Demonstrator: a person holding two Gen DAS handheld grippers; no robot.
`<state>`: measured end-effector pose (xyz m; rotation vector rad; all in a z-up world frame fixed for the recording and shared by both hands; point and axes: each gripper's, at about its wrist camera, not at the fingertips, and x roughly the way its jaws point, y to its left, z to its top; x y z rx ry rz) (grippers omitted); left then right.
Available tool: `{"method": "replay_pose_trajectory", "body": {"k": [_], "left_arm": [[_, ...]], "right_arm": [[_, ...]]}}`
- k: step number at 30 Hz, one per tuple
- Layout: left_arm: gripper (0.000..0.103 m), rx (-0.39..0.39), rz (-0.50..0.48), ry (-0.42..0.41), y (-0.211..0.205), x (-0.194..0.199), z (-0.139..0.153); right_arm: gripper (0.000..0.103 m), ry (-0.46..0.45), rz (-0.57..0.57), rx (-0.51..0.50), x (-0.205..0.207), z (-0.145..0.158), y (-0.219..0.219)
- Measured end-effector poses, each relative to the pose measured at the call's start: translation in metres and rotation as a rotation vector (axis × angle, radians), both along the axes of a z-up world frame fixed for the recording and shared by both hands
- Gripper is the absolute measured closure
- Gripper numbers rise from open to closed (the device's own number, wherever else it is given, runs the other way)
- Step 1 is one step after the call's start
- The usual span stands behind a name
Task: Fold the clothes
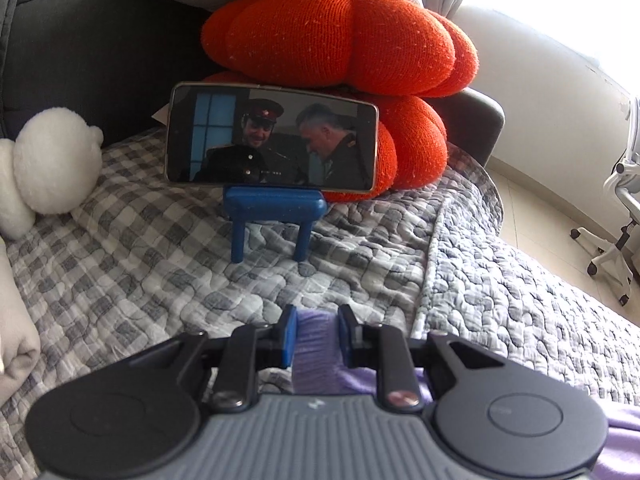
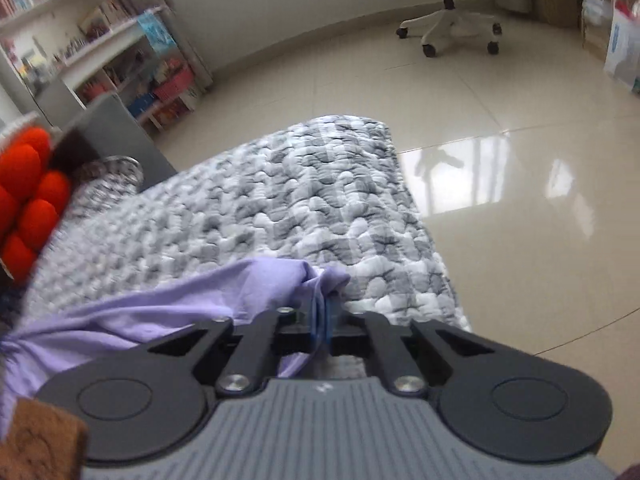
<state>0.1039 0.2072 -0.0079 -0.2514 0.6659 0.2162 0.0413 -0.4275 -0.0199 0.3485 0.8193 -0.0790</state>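
A lilac garment lies stretched over the grey checked quilt. My right gripper is shut on a bunched corner of it near the quilt's right edge. In the left wrist view, my left gripper holds a ribbed lilac part of the garment between its blue pads, shut on it. More lilac cloth shows at the lower right of that view. The rest of the garment is hidden behind the gripper bodies.
A phone playing video stands on a blue stand on the quilt, backed by orange pumpkin cushions. A white plush toy sits at left. Beyond the quilt's edge are tiled floor, an office chair and bookshelves.
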Motion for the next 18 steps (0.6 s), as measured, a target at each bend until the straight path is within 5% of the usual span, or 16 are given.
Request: {"method": "replay_pose_trajectory", "body": {"k": [2,18], "left_arm": [[0.081,-0.007,0.003,-0.012,0.002,-0.002,0.004],[0.081,-0.034,-0.010,-0.003,0.009,-0.005,-0.004]], "right_arm": [[0.098,-0.103,-0.035,-0.084,-0.012,0.022,0.007],[0.097,-0.055,-0.253,0.107,-0.062,-0.030,-0.035]]}}
